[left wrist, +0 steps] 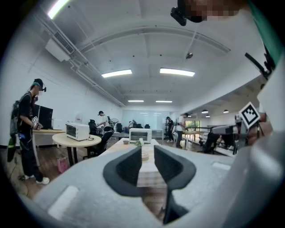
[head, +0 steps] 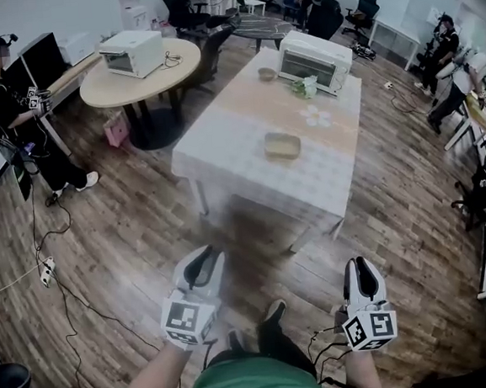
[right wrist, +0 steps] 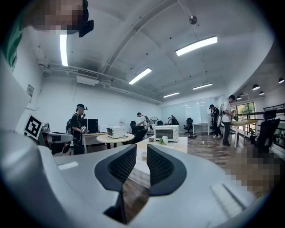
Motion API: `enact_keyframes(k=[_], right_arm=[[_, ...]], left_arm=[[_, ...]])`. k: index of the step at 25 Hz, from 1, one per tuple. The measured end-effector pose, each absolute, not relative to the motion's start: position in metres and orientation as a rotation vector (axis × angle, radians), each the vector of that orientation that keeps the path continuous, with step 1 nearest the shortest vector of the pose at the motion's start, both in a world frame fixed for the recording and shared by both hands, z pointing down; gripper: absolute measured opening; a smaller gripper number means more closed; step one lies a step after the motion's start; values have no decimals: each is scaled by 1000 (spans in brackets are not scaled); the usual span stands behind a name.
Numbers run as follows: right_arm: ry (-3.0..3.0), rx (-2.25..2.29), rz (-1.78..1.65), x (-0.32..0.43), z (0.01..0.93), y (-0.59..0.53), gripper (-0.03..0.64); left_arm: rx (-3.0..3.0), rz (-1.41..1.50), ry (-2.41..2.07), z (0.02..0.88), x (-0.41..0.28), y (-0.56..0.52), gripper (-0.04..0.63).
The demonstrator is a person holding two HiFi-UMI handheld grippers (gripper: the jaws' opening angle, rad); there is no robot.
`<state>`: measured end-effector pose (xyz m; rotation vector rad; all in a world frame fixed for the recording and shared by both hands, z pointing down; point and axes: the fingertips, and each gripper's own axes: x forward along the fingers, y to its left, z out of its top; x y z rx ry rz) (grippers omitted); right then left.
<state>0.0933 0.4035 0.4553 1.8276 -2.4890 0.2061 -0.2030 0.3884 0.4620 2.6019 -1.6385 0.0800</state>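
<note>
Left tongs (head: pixel 200 267) and right tongs (head: pixel 359 273), both empty with jaws narrowly apart, hang above the floor (head: pixel 106 268) short of the bench (head: pixel 222 153); tan shallow dish (head: pixel 282 146) lies toward its near edge, probably light and stiff, best pinched at the rim.

No words, numbers or brand names can be read. The white cube (head: pixel 189 318) behind the left gripper (head: pixel 203 258) and the matching white cube (head: pixel 370 327) behind the right gripper (head: pixel 359 268) carry only black-and-white square patterns. The small wall sign (right wrist: pixel 30 90), up and left of the right gripper, is too small to read.
</note>
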Motion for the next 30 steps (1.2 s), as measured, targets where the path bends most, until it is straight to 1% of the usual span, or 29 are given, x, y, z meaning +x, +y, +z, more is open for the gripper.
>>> enact_keyframes(k=[2, 6, 11, 18, 24, 30], right_arm=[[-2492, 1816, 216, 96, 464, 386, 72], [-2511, 1790, 233, 102, 472, 338, 77], [-2567, 1762, 246, 120, 465, 264, 77], [-2623, 1697, 210, 161, 455, 181, 77], [-2652, 1681, 230, 190, 452, 135, 77], [-2647, 1687, 255, 203, 456, 103, 77]], left_arm=[[2580, 93, -1637, 470, -203, 371, 104], [2552, 130, -1653, 476, -195, 329, 115], [2524, 170, -1691, 469, -172, 265, 115], [2526, 190, -1730, 451, -120, 187, 115], [2499, 190, -1742, 447, -92, 142, 115], [2491, 210, -1733, 451, -82, 108, 115]])
